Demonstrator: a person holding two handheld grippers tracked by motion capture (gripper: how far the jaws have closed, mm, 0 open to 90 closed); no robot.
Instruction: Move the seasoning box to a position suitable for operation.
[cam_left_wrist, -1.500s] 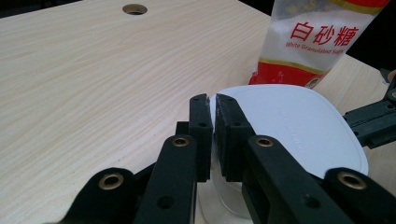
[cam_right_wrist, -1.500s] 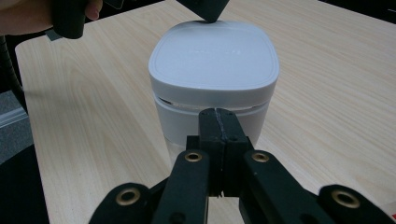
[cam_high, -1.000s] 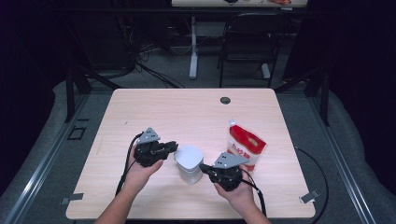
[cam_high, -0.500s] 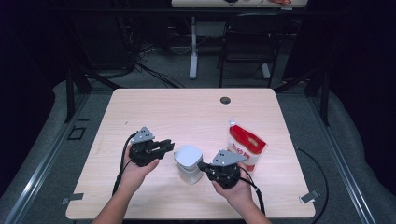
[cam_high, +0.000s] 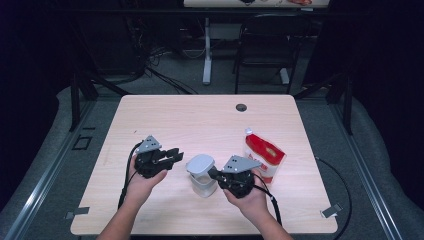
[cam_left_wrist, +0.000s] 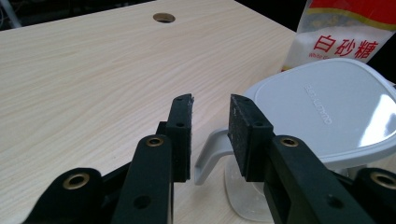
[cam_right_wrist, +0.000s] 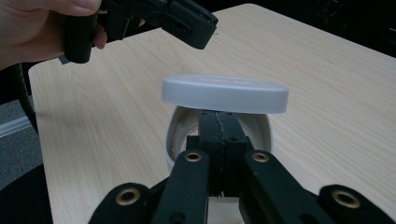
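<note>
While my right hand-held gripper (cam_high: 214, 174) stays clenched on the side handle of the clear jar (cam_high: 202, 185), my left hand-held gripper (cam_high: 176, 154) has just been opening its jaws and has drawn back toward the table's left edge, so it now hangs released just beside the grey lid (cam_high: 200, 163) with nothing between its pads. A second ago it sat close against that lid; now there is a gap of bare wood between them. In the left gripper view the lid (cam_left_wrist: 336, 116) lies ahead and to the right of my parted jaws, its tab curling down toward them, untouched. In the right gripper view my jaws meet tight under the lid (cam_right_wrist: 224, 93), against the jar's pale rim (cam_right_wrist: 173, 122). I take this to mean the left side has finished its press or pull on the lid and the jar, standing near the middle of the table's front edge, is steadied by the right alone.

Behind my right hand the red-and-white sugar bag (cam_high: 263, 156) leans toward the right edge. The table (cam_high: 190, 120) is pale wood with a cable hole (cam_high: 241, 107) near its far edge. Beyond it the room is dark: grey floor, loose cables, a chair.
</note>
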